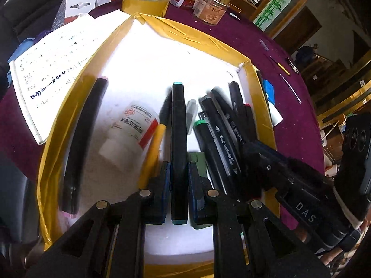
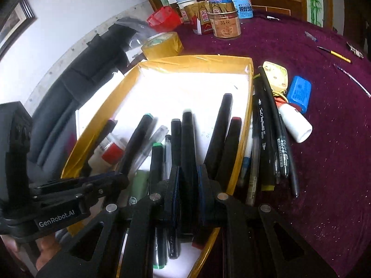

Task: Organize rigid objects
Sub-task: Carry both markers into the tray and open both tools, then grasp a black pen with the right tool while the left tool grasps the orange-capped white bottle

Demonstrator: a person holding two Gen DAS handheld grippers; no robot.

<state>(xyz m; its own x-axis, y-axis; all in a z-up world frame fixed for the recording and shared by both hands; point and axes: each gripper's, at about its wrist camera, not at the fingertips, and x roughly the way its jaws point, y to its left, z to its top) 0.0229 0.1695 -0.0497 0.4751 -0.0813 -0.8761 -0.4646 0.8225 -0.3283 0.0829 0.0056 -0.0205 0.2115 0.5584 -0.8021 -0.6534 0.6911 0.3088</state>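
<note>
While the left wrist camera looked down into a white tray (image 1: 251,74) edged with yellow tape, the left gripper (image 1: 179,185) had its jaws closed on a black marker with teal end caps (image 1: 178,139), which ran straight forward between the blue pads over the tray floor. A white bottle with a red label band (image 1: 132,129) lay on its side left of that marker, and a long black marker with pink ends (image 1: 81,143) lay along the tray's left wall. A cluster of black markers (image 1: 222,127) crowded the right side of the tray, where the right gripper's black body reached in. A roll of yellow tape (image 1: 145,2) and an open notebook (image 1: 46,69) lay outside the tray on the purple worktop (image 1: 289,120).

From the right wrist camera, the right gripper (image 2: 189,185) had its jaws closed on a black marker (image 2: 188,139) that pointed forward over the tray (image 2: 249,106), among other markers lying inside it. Just right of the tray wall, more pens (image 2: 266,139) lay in a bundle on the worktop (image 2: 336,162), beside a white tube (image 2: 295,125) and a small blue case (image 2: 299,92). The left gripper (image 2: 111,180) entered from the left, low over the tray.
</note>
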